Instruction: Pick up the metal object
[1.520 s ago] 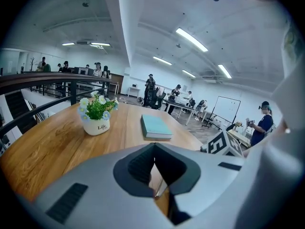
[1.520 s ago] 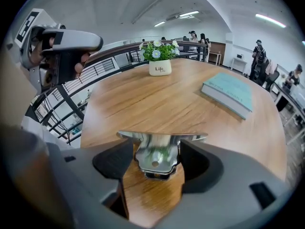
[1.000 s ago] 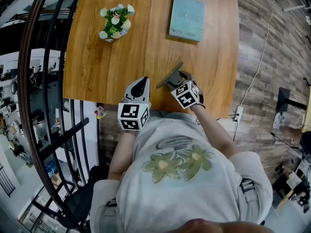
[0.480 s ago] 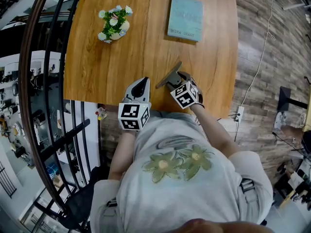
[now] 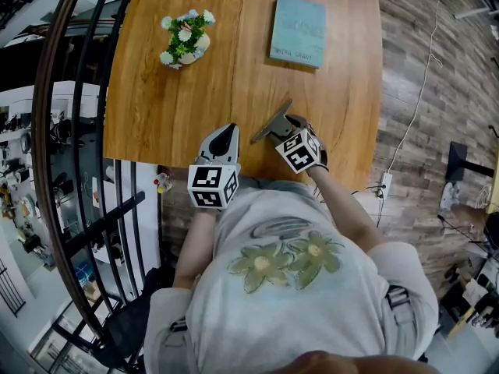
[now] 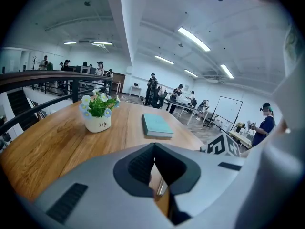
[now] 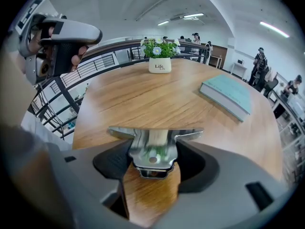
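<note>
Right gripper [image 7: 151,162] clamps the metal object [image 7: 149,141] squarely; a steady, level lift should keep it secure. Left gripper [image 6: 155,170] sits closed, empty.

Bright ceiling strips [image 6: 193,38] light evenly; metal object [image 7: 152,146] glints; fisheye warps edges.

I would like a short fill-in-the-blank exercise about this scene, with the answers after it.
The right claw holds the metal object; the left claw holds ____.
The pot under the flowers is ____.
The book lies on a table made of ____.
Missing words: nothing; white; wood.
</note>
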